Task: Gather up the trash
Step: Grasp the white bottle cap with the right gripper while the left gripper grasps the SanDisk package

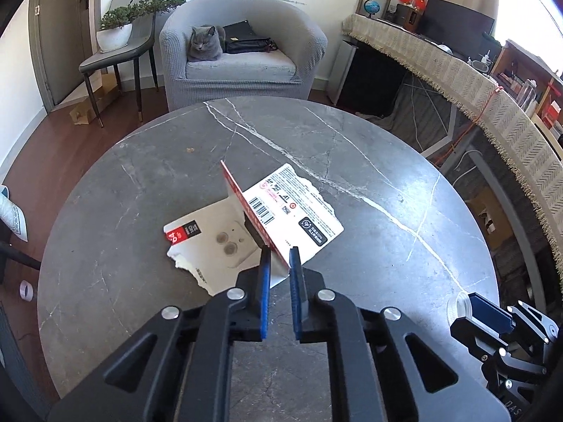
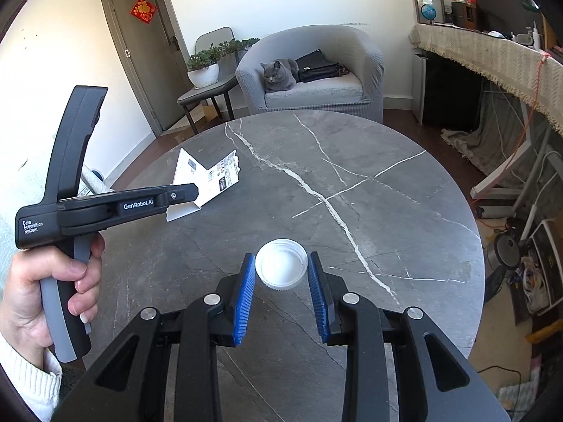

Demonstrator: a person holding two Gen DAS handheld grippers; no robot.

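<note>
Leftmost, the left gripper (image 1: 279,258) sat low over the round grey marble table (image 1: 147,161), w/ its blue fingers (image 1: 264,281) drawn close on the near edge of a torn paper package (image 1: 299,211). Whether the pads truly pinched the card or just flanked it couldn't be told from the left wrist view; a thin gap showed at the fingertips. In the right wrist view the same tool (image 2: 195,193) reached the package's (image 2: 207,176) corner, held by a bare hand (image 2: 52,281).

To do this step well, I'd judge: squeeze fully before lifting, since thin card slips easily, & lift straight up so the folded flap doesn't drag.

The package was white card, ripped along one jagged edge, folded open like a tent; one flap stood up w/ a red face, the other lay flat showing a barcode & small print. It lay left of centre on the table.

Further right, the right gripper (image 2: 281,270) had its jaws spread wide, one on each side of a white plastic bottle cap (image 2: 281,269), not yet touching it. The cap lay open side up, ribbed rim, near the table's front. Closing evenly on the rim looked best, as a round cap could squirt out.
</note>
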